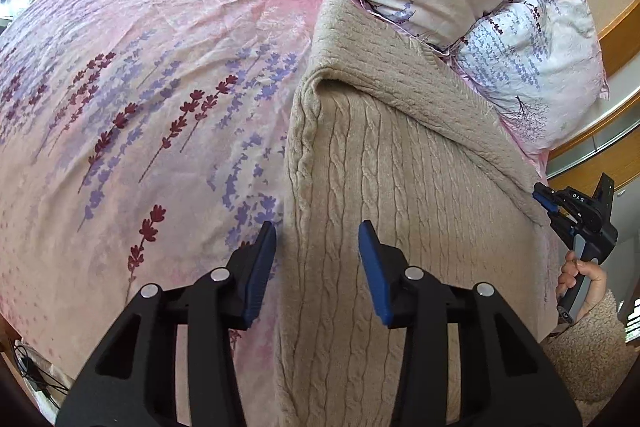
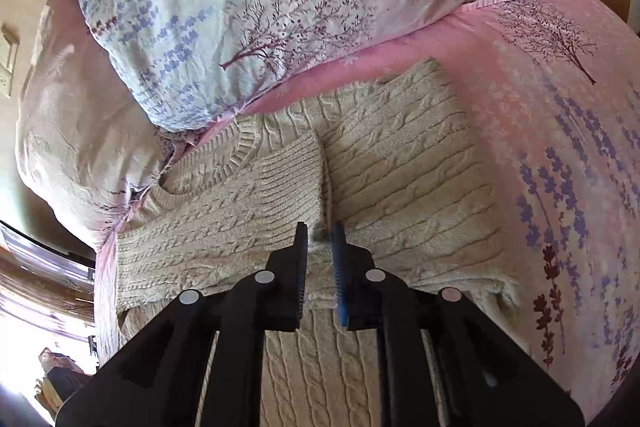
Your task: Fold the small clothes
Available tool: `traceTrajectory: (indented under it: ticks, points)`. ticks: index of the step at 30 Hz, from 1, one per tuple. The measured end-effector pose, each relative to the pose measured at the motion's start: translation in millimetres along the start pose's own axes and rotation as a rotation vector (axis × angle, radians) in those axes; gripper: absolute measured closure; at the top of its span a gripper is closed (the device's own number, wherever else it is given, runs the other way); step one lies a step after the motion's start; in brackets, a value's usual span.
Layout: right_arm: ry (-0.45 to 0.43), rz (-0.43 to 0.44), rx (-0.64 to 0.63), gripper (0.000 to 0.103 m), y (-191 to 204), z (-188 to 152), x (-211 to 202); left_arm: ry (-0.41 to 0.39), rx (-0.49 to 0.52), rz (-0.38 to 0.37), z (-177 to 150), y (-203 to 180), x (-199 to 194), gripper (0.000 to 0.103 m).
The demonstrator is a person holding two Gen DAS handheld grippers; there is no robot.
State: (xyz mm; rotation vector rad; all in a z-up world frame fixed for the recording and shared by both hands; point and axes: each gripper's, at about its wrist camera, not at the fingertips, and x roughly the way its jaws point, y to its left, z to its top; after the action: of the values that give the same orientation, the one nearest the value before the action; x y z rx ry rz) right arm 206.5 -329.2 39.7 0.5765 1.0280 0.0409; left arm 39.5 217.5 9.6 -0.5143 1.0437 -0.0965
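Beige cable-knit sweater [image 2: 400, 179] lies flat on the pink floral bedspread [image 1: 140, 87], its neck end just beside the pillows [image 2: 240, 7]. One sleeve [image 2: 248, 203] is already laid across the body, with its ribbed cuff near the middle of the chest. In the left wrist view one side edge is turned over, forming a raised ridge.

The right gripper [image 2: 320, 255] has its fingers nearly together, with a small tuft of knit between the tips — looks pinched on the sweater at the sleeve's lower edge, though the bite is shallow. The left gripper [image 1: 317, 267] is spread wide and holds nothing, hovering over the sweater's side edge where it meets the bedspread.

Judged step: mid-fold, sleeve and side in, lengthwise fold to come. To do it well, take a deeper bite of knit — the thick cable weave slips from a tip-only pinch. Bring the left gripper down on the matching edge so both sides lift evenly. Keep the crease straight and the sleeve from sliding off the body.

Containers: none visible, no basket or drawer; the sweater sits straight on the bed.
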Motion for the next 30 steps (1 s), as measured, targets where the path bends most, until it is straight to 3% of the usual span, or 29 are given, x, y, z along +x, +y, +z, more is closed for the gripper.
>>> traceTrajectory:
  ticks: [2,3,9,13,18,27,30]
  points:
    - [-0.015,0.019,0.001,0.049,-12,-4,-21,0.003,-0.013,-0.022,-3,2,-2,0.062]
    - [-0.014,0.018,0.006,0.049,-20,-7,-30,0.005,-0.019,-0.032,-4,3,-3,0.062]
    - [0.050,0.027,0.128,0.049,-82,-41,-71,0.031,-0.043,-0.090,-14,7,-7,0.063]
    - [0.113,0.076,0.174,0.049,-103,-70,-77,0.058,-0.072,-0.139,-24,11,-12,0.063]
    - [0.168,0.203,0.184,0.049,-106,-97,-80,0.093,-0.090,-0.187,-41,14,-17,0.065]
    - [0.353,0.386,0.138,0.050,-89,-133,-72,0.163,-0.112,-0.245,-71,11,-23,0.076]
    - [0.428,0.390,0.094,0.063,-89,-142,-74,0.195,-0.101,-0.240,-80,7,-22,0.078]
